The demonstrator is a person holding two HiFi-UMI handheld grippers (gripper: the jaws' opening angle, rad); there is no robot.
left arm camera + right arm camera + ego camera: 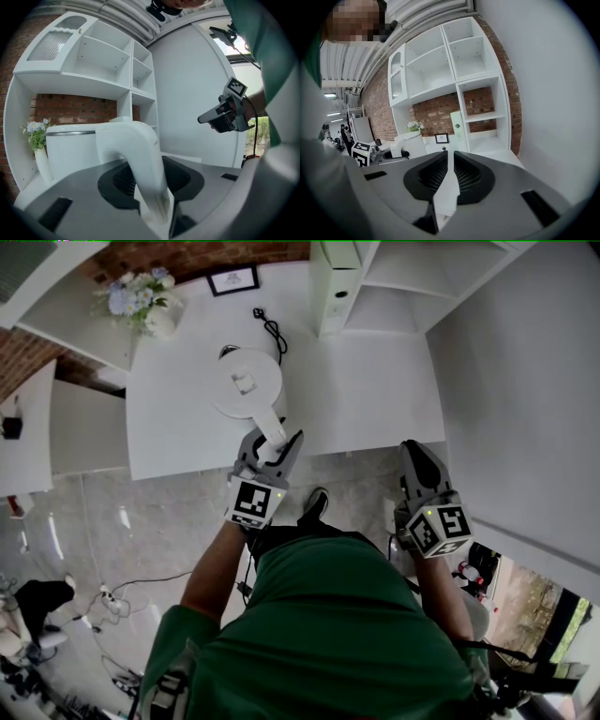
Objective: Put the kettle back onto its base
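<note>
Status: kettle (247,382) is upright on the white table (375,399), with the left gripper (274,440) clamped on its handle (140,154), jaws held moderately wide by the handle's thickness. Base isn't clearly visible. A grey sliver at the kettle's far edge could be it, and the power cord (272,332) lies just beyond the kettle, so I'd guess the kettle is over or on the base, but I can't confirm it's seated. What's left, as I judge it: verify it's seated, then let go of the handle. Pose: left forearm reaches straight out toward the kettle, gripper near level, tipped slightly down. Right gripper (417,448) hangs well to the right of the kettle, off the table edge and clear of it, jaws nearly together with nothing between them.
</note>
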